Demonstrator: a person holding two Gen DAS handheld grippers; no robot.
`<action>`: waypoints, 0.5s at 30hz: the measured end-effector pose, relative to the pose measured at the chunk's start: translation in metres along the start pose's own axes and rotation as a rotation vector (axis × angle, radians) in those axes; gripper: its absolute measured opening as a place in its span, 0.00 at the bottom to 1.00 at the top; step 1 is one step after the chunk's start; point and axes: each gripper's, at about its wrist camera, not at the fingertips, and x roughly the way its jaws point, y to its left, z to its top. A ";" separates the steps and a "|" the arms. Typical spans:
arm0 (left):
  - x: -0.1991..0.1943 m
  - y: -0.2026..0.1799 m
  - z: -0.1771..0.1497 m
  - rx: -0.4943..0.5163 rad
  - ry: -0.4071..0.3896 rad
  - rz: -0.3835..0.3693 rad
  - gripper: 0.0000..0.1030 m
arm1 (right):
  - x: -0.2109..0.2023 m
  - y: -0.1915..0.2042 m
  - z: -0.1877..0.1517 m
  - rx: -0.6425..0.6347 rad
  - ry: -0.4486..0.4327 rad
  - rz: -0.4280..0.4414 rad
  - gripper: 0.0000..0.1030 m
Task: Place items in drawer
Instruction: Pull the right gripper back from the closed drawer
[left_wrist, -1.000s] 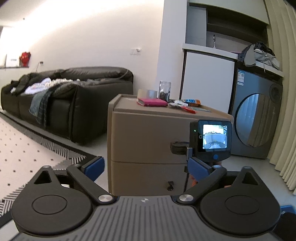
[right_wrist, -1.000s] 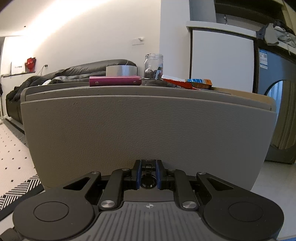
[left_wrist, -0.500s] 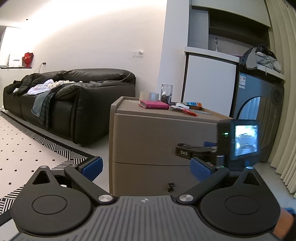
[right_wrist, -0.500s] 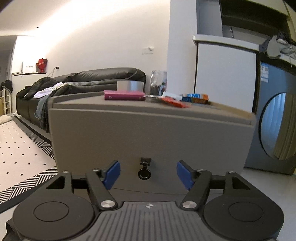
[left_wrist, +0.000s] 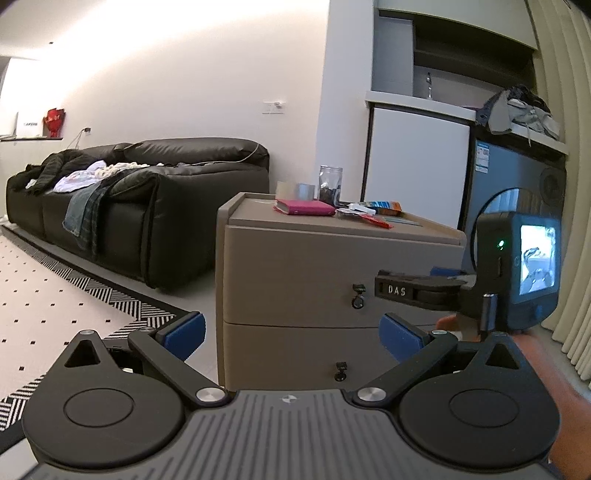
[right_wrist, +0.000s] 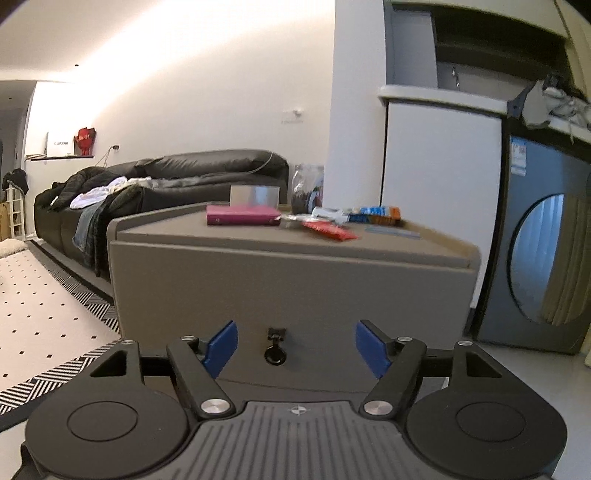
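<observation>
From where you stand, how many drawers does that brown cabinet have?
2, stacked on the cabinet's front. The upper drawer sits just beneath the cluttered top; the lower drawer is below it, near the floor. Each has a small dark ring pull. Other sides are hidden.

Two drawers (left_wrist: 295, 280), one jar (left_wrist: 330, 183) (glass).

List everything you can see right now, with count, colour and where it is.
cabinet: one, taupe, two closed drawers, centre
ring pulls: two, black, drawer fronts
book: one, magenta, cabinet top
tape roll: one, grey, behind book
jar: one, glass, cabinet top
packets: several, red, blue and orange, cabinet top
sofa: one, black, left
washing machine: one, grey, right
left gripper: open, blue pads
right gripper: open, facing upper pull
</observation>
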 end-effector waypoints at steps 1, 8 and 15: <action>0.000 -0.002 -0.001 0.006 0.002 0.001 1.00 | -0.002 -0.001 0.000 0.002 0.000 0.000 0.74; -0.001 -0.013 -0.002 0.045 -0.004 0.026 1.00 | -0.014 -0.008 0.001 0.018 -0.016 -0.003 0.75; -0.003 -0.025 -0.004 0.084 -0.012 0.052 1.00 | -0.034 -0.018 -0.001 0.003 -0.043 -0.059 0.76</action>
